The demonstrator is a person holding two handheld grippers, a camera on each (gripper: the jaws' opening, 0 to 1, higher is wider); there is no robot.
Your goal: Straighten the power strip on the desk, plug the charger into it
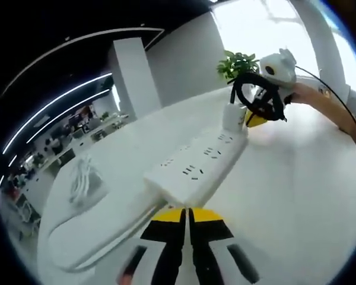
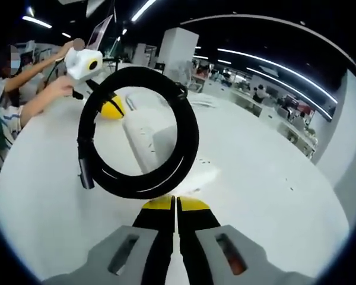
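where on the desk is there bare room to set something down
Bare desk lies to the right of the power strip in the left gripper view, out to the desk edge. It is crowded at the strip's far end, where the charger, the coiled cable and the right gripper meet. Left of the strip lie its cord and a white bundle.

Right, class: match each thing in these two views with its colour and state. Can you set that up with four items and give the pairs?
Things:
1. power strip
2. charger cable
3. plant
4. left gripper

Descriptions:
A. black, coiled in a ring
B. yellow-tipped, shut
C. white, with rows of sockets
D. green, leafy

Pairs: 1-C, 2-A, 3-D, 4-B
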